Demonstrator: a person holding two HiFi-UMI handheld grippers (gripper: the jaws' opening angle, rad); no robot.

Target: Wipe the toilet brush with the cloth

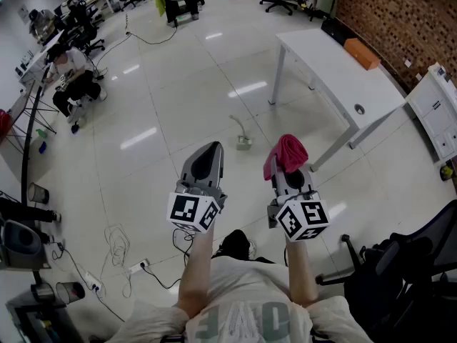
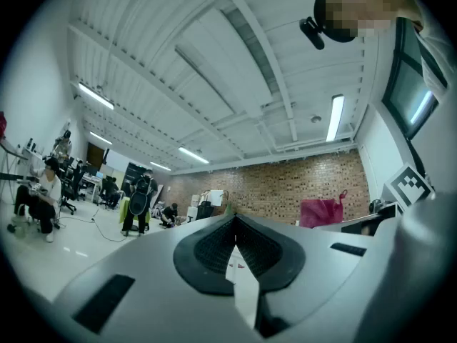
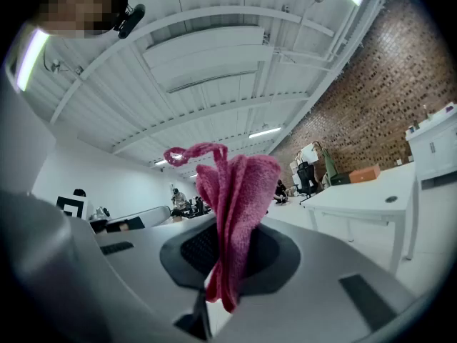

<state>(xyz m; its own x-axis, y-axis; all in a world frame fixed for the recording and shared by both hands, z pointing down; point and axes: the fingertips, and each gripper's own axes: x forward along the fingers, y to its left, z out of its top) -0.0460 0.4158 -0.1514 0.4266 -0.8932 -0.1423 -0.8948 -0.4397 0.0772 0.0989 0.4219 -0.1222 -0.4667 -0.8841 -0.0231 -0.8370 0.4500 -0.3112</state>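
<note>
In the head view a white toilet brush (image 1: 242,138) stands in its holder on the floor, ahead of both grippers and between them. My left gripper (image 1: 209,151) is held level with its jaws shut and nothing between them (image 2: 234,247). My right gripper (image 1: 288,164) is shut on a pink cloth (image 1: 285,154), which bunches up above the jaws. In the right gripper view the cloth (image 3: 234,213) is pinched between the dark pads (image 3: 187,252) and fans upward. From the left gripper view the cloth (image 2: 322,211) shows off to the right.
A white table (image 1: 335,77) with an orange box (image 1: 362,53) stands ahead on the right, a white cabinet (image 1: 439,109) beyond it. A black office chair (image 1: 407,263) is close on my right. Cables and a power strip (image 1: 136,266) lie on the floor left. A person (image 1: 71,77) sits far left.
</note>
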